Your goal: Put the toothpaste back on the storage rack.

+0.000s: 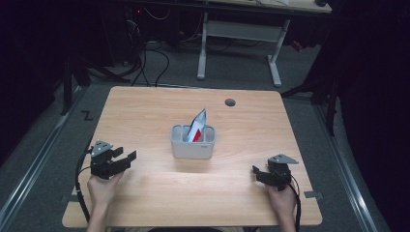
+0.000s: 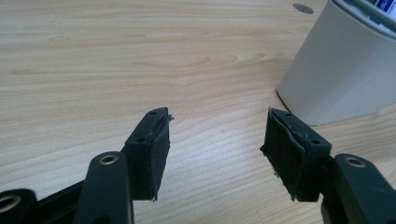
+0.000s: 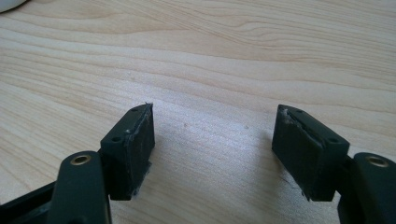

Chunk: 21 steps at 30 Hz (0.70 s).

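Left tool (image 1: 126, 155) at near-left of bench (image 1: 145, 106), jaws apart, nothing between. Right tool (image 1: 256, 170) at near-right, jaws apart and empty as well. White compartmented holder (image 1: 192, 145) at bench centre, well apart from both tools, nearer the left. Red, white and blue packet (image 1: 197, 126) upright in holder, leaning, top corner proud of rim. Packet judged light, thin, pliable and likely slick. Grip across exposed upper edge, flat faces between pads; lift straight up; moderate squeeze to avoid crumpling.

Pale grey holder (image 1: 192, 145) (blue, white and red packet (image 1: 197, 126) inside) on light woodgrain table (image 1: 145, 111); black fingers (image 2: 150, 151).
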Available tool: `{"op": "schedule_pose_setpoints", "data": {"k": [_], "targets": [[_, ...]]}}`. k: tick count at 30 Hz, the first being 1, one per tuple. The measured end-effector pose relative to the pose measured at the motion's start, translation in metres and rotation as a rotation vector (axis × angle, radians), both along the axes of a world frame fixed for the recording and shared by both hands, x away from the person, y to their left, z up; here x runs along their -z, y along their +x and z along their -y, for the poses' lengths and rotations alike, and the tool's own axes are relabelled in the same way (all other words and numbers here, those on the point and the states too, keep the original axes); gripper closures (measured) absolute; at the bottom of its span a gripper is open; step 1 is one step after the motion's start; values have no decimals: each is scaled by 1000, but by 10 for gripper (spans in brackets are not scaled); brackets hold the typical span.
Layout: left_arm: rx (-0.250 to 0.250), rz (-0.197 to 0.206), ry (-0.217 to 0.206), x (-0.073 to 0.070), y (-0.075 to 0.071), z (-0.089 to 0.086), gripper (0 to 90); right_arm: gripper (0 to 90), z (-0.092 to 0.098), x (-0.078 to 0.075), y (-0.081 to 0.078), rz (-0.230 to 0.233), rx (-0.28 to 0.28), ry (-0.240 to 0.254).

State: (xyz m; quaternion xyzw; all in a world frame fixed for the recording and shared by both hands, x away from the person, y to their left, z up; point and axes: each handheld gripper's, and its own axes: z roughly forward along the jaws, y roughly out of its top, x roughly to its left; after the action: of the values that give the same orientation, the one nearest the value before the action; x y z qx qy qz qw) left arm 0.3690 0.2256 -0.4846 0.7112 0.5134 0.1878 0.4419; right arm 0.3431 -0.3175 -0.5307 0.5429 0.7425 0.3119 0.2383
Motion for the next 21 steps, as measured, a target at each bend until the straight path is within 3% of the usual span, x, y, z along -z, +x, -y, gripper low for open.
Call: {"op": "schedule_pose_setpoints", "data": {"k": [11, 15, 18, 21], "targets": [[-17, -33, 17, 17, 2, 3, 411, 298, 0, 0, 0, -1, 1, 1], [-19, -54, 36, 23, 5, 5, 412, 298, 0, 0, 0, 0, 0, 0], [-9, -64, 87, 28, 7, 11, 412, 299, 0, 0, 0, 0, 0, 0], [-6, -68, 93, 31, 9, 14, 413, 299, 0, 0, 0, 0, 0, 0]]}}
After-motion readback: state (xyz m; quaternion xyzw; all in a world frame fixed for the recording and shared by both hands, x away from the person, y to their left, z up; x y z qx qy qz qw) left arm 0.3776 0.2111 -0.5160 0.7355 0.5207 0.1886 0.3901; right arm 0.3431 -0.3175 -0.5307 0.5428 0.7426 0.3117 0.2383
